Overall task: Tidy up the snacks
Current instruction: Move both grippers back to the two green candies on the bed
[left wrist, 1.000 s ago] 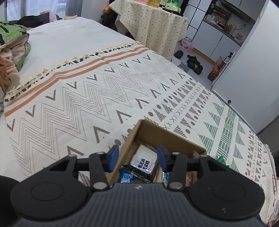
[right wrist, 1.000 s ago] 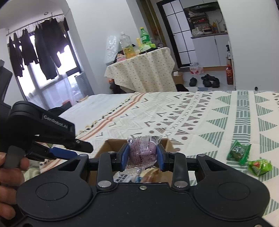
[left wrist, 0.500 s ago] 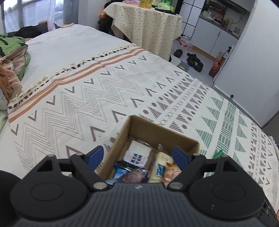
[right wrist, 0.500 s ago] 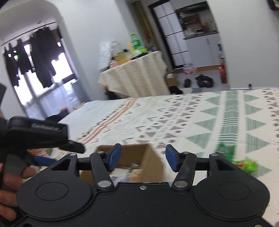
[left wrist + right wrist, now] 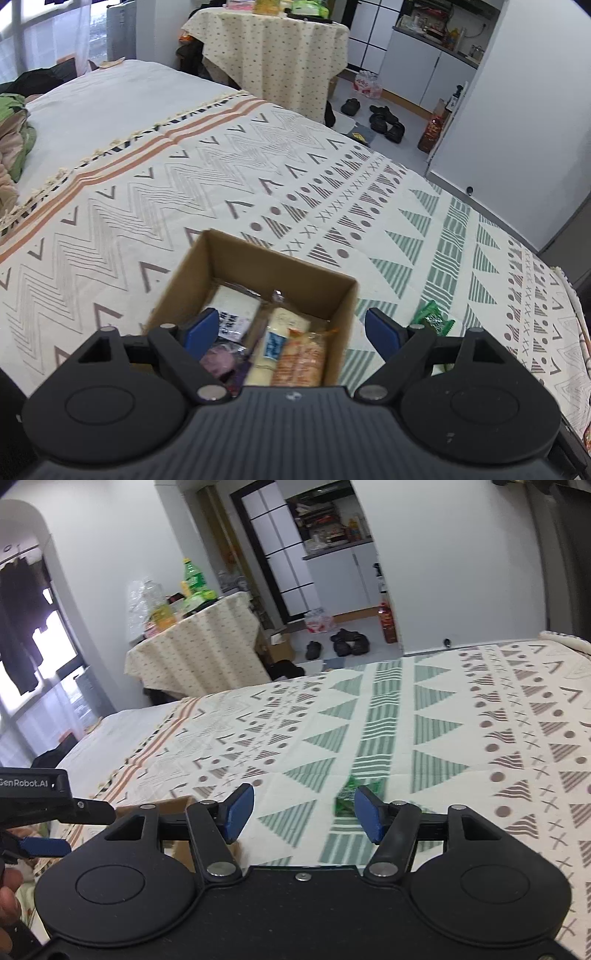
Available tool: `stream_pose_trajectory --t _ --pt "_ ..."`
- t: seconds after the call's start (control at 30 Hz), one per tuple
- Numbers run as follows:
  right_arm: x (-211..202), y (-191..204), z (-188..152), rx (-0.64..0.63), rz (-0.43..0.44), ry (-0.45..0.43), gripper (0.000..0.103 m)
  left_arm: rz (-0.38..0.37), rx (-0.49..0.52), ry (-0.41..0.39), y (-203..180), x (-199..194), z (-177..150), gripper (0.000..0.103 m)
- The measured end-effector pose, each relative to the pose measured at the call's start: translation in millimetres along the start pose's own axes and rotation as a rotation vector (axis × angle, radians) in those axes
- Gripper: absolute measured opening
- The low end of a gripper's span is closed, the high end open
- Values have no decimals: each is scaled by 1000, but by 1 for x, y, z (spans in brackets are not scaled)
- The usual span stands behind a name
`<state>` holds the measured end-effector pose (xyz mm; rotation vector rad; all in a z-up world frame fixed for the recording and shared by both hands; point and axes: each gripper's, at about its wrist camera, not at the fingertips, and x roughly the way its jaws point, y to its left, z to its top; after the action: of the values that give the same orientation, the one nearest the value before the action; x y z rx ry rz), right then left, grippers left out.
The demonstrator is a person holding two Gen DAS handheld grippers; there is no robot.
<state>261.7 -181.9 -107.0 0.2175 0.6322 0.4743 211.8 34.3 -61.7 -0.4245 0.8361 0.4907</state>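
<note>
The left gripper point(image 5: 291, 330) was spread wide, holding nothing, above the cardboard box point(image 5: 258, 264) on the patterned blanket point(image 5: 221, 177). Several wrapped snacks point(image 5: 291, 343) lay inside the box. The right gripper point(image 5: 303, 812) was likewise apart and empty, with a green snack packet point(image 5: 345, 799) on the blanket just ahead of its fingers.

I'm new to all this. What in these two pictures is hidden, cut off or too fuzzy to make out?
- Cardboard box, left wrist view: its near end and the snacks there are hidden behind the left gripper.
- White packet in the box: print too small to read.
- Green snack packet, right wrist view: motion-blurred and partly behind one of the right gripper's fingers.
- Same box, right wrist view: only a corner shows.
</note>
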Motion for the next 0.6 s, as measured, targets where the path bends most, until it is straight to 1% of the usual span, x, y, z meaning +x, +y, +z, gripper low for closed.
stream_pose_trajectory --t 0.1,0.17,0.27,0.37,0.43,0.5,0.6 --pt "-1 -9 1 13 -22 0 67 -18 11 -5 -12 4 -3 85" --pt "-1 -13 1 20 -27 3 71 -15 35 -19 -22 4 -4 85" --pt "-3 -18 1 27 -34 1 77 -19 52 -26 -35 8 -5 90" --pt "-3 -25 3 30 -50 -3 80 -19 69 -11 -46 15 -5 98" --pt "-2 -28 2 31 -75 -5 80 -19 77 -10 -51 19 -5 100" --pt "-1 -33 2 43 -91 -2 81 -41 74 7 -56 25 -6 102" --pt "3 -41 0 65 -109 13 81 -53 79 23 -63 32 -7 103"
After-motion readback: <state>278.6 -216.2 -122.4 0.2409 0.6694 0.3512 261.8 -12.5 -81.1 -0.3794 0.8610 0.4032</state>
